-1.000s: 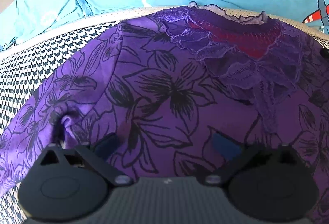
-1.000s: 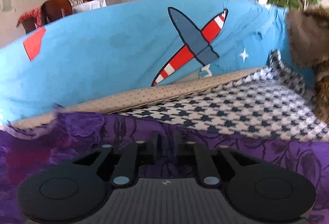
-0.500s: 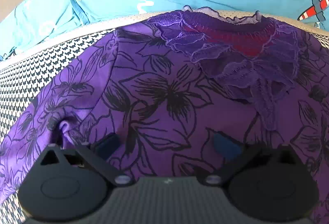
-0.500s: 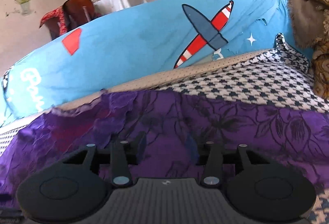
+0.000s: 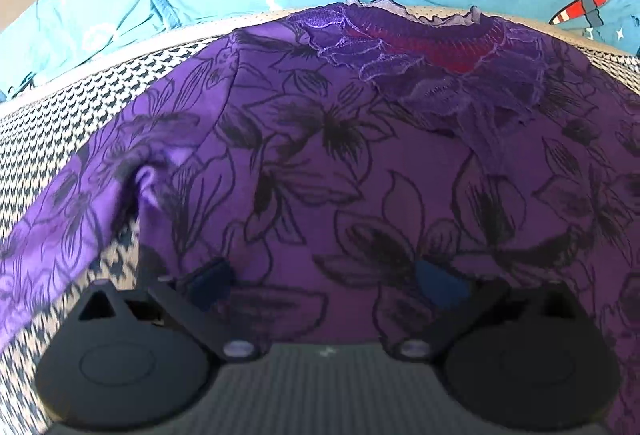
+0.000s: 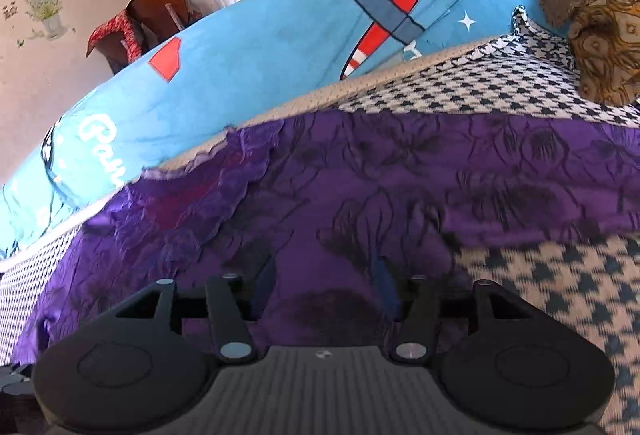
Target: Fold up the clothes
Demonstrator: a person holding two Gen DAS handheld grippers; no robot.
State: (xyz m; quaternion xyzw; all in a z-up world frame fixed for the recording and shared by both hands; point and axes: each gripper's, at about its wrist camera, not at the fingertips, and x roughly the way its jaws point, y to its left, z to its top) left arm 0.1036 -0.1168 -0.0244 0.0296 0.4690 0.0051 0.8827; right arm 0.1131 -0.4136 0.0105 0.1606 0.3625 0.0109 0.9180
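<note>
Purple blouse (image 5: pixel 320 163) lies spread flat, unfolded; left gripper (image 5: pixel 324 283) and right gripper (image 6: pixel 324 283) gape empty above it; folding needs an edge pinched.

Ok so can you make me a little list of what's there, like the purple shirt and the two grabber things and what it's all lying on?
garment: purple floral shirt, spread out, lace collar at the far end
surface: houndstooth cover under the shirt
behind: blue airplane-print cushion
far right: brown patterned cloth
left gripper: open, low over the shirt, fingers apart
right gripper: open, over the shirt near its edge
folded yet: no fold visible
</note>
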